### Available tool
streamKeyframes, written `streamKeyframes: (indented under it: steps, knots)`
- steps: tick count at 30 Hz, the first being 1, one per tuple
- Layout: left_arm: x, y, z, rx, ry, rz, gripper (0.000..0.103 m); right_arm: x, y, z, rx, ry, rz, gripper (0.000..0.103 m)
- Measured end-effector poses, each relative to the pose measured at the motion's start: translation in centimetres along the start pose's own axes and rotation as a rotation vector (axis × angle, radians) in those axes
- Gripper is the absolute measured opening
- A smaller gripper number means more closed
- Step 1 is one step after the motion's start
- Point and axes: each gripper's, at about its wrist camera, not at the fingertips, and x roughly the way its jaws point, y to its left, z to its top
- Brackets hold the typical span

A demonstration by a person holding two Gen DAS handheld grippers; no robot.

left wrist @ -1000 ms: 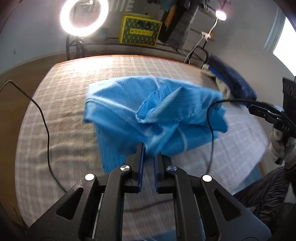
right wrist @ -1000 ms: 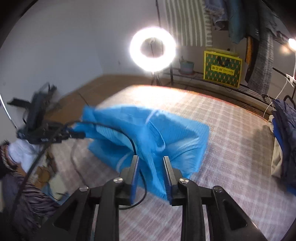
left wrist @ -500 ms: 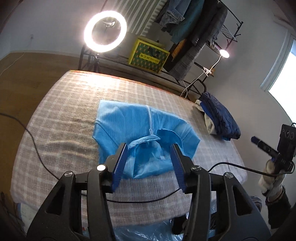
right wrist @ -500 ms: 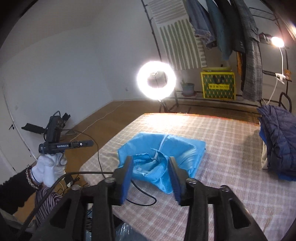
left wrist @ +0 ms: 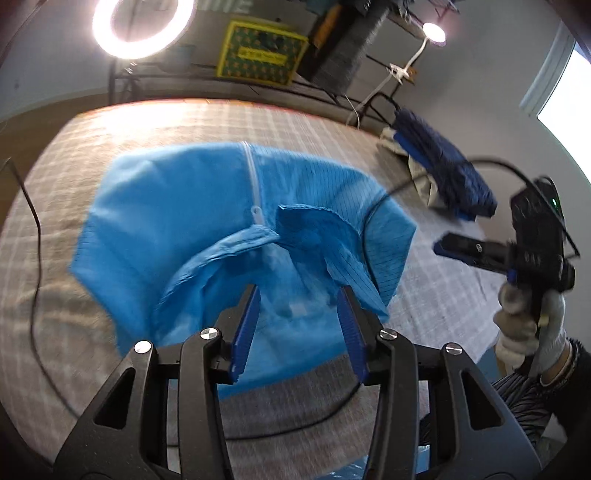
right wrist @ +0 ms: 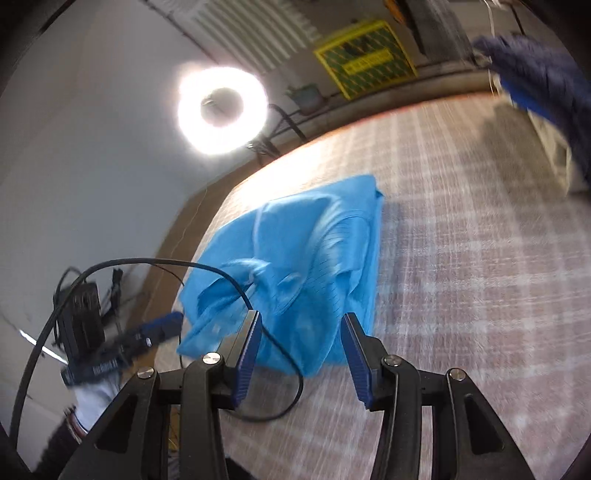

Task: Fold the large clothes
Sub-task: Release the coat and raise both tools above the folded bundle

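A bright blue garment (left wrist: 177, 221) with a white zip (left wrist: 253, 184) lies loosely folded on the plaid bed cover (left wrist: 66, 177), its collar end bunched up nearest me. My left gripper (left wrist: 298, 291) hovers over that near edge. Its jaws stand apart and are closing, with no cloth pressed between the blue pads (left wrist: 246, 332). In the right wrist view the garment (right wrist: 314, 258) lies ahead of my right gripper (right wrist: 301, 318), which is open and empty above the garment's near corner. Each gripper shows in the other's view, held by a white-gloved hand (left wrist: 532, 325).
A dark blue jacket pile (left wrist: 443, 166) sits at the bed's far right. Black cables (left wrist: 33, 258) trail over the cover and across the garment (right wrist: 236, 288). Behind the bed stand a ring light (left wrist: 142, 26), a yellow box (left wrist: 262, 55) and a clothes rack.
Both grippers let go of the blue garment and opened. The garment dropped from the air and now lies on the bed. The grippers pulled back, then came in low over its near edge.
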Motion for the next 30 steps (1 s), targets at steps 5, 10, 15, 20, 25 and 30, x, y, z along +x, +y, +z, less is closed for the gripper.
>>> streamKeyframes:
  steps: [5, 10, 15, 20, 25, 30]
  knots:
    - [3.5, 0.5, -0.3, 0.024, 0.064, 0.003, 0.044, 4.0, -2.5, 1.2, 0.070, 0.048, 0.028, 0.042]
    - [6.6, 0.8, -3.7, 0.084, 0.156, 0.034, 0.044, 6.1, -2.8, 2.0, 0.052, 0.062, 0.020, 0.011]
    - [3.2, 0.6, -3.2, 0.069, 0.105, 0.024, 0.043, 5.1, -0.6, 2.6, -0.057, 0.041, -0.037, 0.018]
    - [-5.9, -0.9, -1.8, 0.062, -0.077, 0.016, 0.043, -0.7, 4.3, 1.7, -0.210, -0.051, -0.028, 0.034]
    - [-17.7, -3.1, -0.4, 0.088, -0.273, 0.041, 0.044, -8.8, 9.5, -0.3, -0.357, -0.165, -0.025, 0.036]
    - [-28.7, -6.0, 0.9, 0.079, -0.439, 0.036, 0.044, -18.7, 14.9, -2.7, -0.493, -0.305, -0.005, 0.039]
